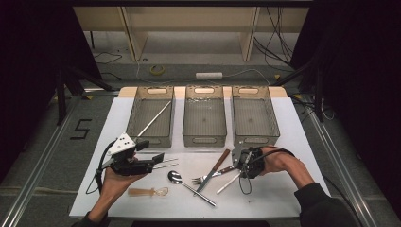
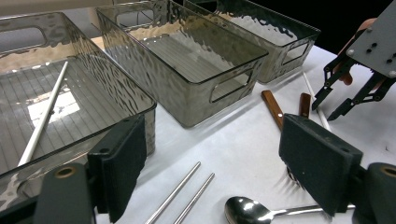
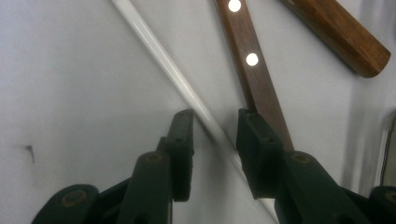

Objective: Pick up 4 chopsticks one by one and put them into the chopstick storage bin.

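My right gripper (image 1: 239,165) points down at the table on the right. Its jaws straddle a white chopstick (image 3: 159,51) lying flat on the white table (image 1: 265,189), and a gap shows on both sides of the stick. A riveted wooden handle (image 3: 250,70) runs under the right jaw, with a second wooden handle (image 3: 345,32) beyond. My left gripper (image 1: 150,151) hovers open and empty at the left, just above a pair of metal chopsticks (image 2: 180,196). A steel spoon (image 2: 245,211) lies near its right jaw. It also sees the right gripper (image 2: 329,111).
Three clear grey bins stand in a row at the back: left (image 1: 135,113), middle (image 1: 204,139), right (image 1: 255,139). The left one holds another white chopstick (image 1: 153,118). A wooden-handled knife (image 1: 218,163), a fork (image 1: 210,176) and an amber plastic spoon (image 1: 146,191) lie on the table.
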{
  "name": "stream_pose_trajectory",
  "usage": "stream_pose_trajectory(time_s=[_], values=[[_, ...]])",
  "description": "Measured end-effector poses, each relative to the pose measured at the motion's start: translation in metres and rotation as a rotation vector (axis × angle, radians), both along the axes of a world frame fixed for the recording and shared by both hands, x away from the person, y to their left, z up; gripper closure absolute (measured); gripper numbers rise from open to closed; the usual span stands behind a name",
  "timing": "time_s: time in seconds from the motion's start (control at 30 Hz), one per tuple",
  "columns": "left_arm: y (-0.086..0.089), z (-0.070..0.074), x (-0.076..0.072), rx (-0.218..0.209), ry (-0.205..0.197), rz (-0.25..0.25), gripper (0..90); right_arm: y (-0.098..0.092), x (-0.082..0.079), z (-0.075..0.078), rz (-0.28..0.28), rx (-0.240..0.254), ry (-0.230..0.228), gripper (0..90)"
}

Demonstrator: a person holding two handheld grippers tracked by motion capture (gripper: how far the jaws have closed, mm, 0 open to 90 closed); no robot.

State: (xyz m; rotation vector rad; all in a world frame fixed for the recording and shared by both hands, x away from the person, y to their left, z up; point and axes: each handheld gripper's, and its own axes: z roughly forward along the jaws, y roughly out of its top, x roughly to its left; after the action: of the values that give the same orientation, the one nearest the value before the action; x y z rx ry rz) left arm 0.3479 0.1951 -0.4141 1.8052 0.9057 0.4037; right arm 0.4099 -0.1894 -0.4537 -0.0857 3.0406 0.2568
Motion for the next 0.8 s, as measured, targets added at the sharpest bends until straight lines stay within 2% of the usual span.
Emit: stream_pose_trajectory(time_s=[0.27, 0.8], values=[[0.0002, -0.0003, 0.0005, 0.004, -0.001, -0.002, 23.1, 0.0034, -0.0013, 0.0002, 0.028, -0.033, 0.016, 73.3], [0.0007, -0.0013, 0.0012, 0.016, 0.001, -0.002, 23.4, 0.0042, -0.0031, 0.0000, 0.102, -0.044, 0.026, 82.0]])
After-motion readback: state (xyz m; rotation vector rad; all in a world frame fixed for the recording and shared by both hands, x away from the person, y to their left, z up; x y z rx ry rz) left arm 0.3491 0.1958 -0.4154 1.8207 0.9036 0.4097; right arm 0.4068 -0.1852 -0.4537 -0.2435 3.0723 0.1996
